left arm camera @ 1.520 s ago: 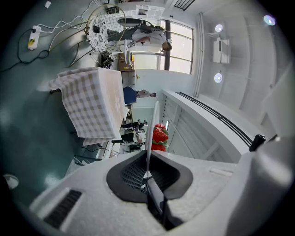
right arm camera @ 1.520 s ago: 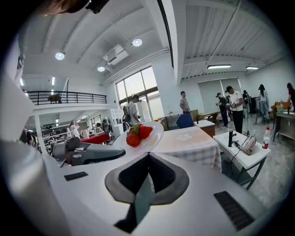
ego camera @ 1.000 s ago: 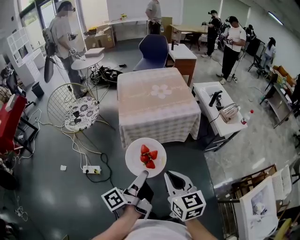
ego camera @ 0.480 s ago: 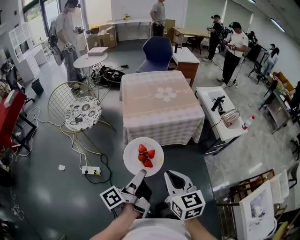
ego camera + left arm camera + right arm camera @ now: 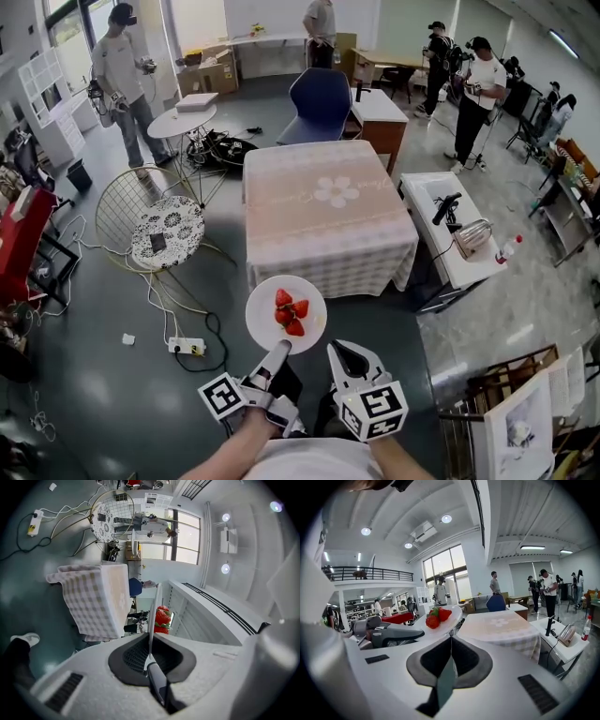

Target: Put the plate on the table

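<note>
A white plate (image 5: 262,317) bearing three strawberries (image 5: 291,313) hangs in the air just short of the table's near edge. My left gripper (image 5: 284,348) is shut on the plate's near rim. In the left gripper view the plate (image 5: 153,613) shows edge-on, rising from the left gripper (image 5: 149,657), with the strawberries (image 5: 162,617) beyond. The square table (image 5: 328,202) wears a checked cloth with a flower print and has nothing on it. My right gripper (image 5: 339,353) stays beside the left, shut and empty. The right gripper view has the right gripper (image 5: 450,640), the plate (image 5: 449,621) and the table (image 5: 501,624).
A wire chair with a patterned cushion (image 5: 164,230) stands left of the table, with cables and a power strip (image 5: 186,345) on the floor before it. A white side table (image 5: 459,239) with tools stands at the right. A blue chair (image 5: 323,103) and several people are behind.
The plate stays gripped by the left gripper and has drifted slightly left in the view. The person at the back left has stepped further left. The right gripper has not changed.
</note>
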Available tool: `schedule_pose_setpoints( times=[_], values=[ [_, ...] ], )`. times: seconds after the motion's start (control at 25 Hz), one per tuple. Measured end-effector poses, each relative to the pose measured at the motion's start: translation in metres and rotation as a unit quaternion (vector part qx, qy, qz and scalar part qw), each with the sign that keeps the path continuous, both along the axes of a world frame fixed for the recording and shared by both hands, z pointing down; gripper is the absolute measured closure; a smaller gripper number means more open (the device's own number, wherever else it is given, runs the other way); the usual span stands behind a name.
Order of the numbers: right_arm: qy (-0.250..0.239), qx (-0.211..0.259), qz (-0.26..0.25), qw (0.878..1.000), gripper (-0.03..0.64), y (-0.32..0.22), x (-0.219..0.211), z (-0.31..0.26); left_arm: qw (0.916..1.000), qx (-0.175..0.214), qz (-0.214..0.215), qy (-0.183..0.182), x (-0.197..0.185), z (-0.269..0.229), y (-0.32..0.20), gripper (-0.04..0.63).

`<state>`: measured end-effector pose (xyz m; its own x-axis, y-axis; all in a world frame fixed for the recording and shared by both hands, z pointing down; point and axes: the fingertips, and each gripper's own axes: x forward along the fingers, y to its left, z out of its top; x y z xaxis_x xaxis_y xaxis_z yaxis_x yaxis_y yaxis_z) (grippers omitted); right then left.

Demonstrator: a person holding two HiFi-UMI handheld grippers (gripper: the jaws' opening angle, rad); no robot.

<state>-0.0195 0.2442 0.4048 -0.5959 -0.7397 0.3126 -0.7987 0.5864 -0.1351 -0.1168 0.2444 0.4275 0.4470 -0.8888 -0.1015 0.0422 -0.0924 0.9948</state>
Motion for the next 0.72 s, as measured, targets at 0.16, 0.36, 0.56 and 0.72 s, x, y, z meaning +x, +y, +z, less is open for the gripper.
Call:
schedule_pose_setpoints(
  times=[0.16, 0.36, 0.56, 0.72],
  values=[
    [0.001, -0.007, -0.008, 1.0, 0.614, -0.028, 0.01, 0.004, 0.9999, -0.007, 0.004, -0.009, 0.013, 0.003, -0.029, 0.577],
    [-0.006, -0.023, -0.016, 1.0, 0.614, -0.062, 0.024, 0.015, 0.9996, -0.023, -0.001, -0.015, 0.025, 0.011, -0.063, 0.577],
    [-0.017, -0.026, -0.028, 0.999, 0.614, -0.102, 0.045, 0.021, 0.999, -0.03, -0.011, -0.031, 0.042, 0.01, -0.104, 0.577],
    [-0.027, -0.03, -0.031, 0.999, 0.614, -0.131, 0.063, 0.019, 0.9984, -0.039, -0.021, -0.036, 0.058, 0.005, -0.133, 0.577]
  ],
)
